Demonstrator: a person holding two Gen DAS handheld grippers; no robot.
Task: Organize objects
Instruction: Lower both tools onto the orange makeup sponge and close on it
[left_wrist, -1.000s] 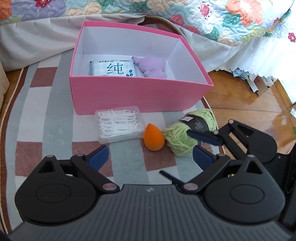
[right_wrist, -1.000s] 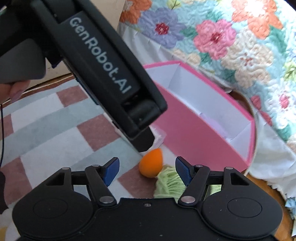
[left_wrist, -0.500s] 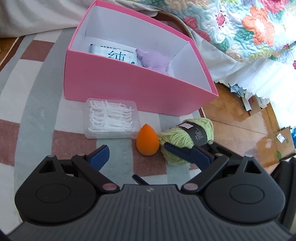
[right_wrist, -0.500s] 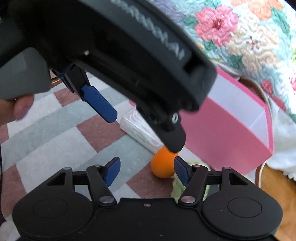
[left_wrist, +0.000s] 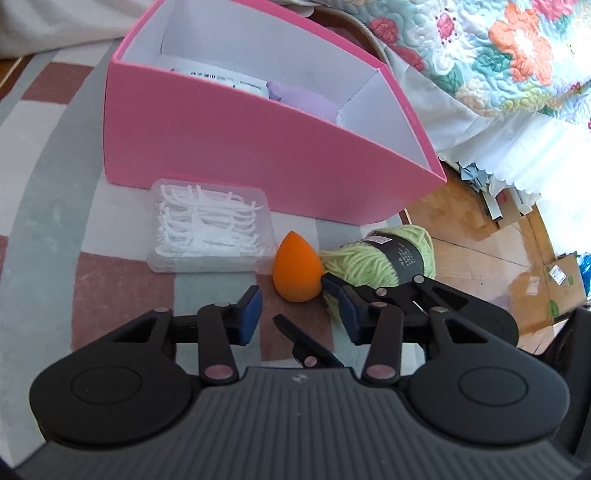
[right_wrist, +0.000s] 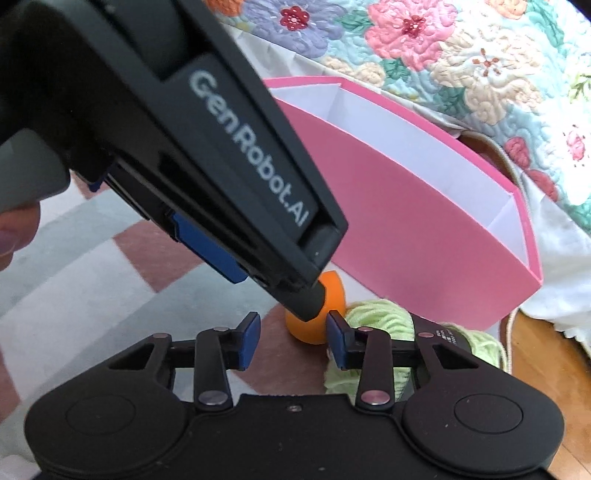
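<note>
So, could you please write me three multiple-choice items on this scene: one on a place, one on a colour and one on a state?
1. Where does the orange teardrop-shaped sponge lie?
A. Inside the pink cardboard box
B. On the checked rug, between the clear plastic case of white floss picks and the skein of yarn
C. On the wooden floor

2. What colour is the skein of yarn?
A. Light green
B. Red
C. Navy

3. How does the pink cardboard box stand?
A. Closed with a lid
B. Tipped on its side
C. Upright and open-topped, with things inside

Answers:
1 B: the sponge sits on the rug, with the case on one side and the yarn on the other.
2 A: its strands are pale green under a dark label.
3 C: its white inside shows a white packet and a purple soft toy.
</note>
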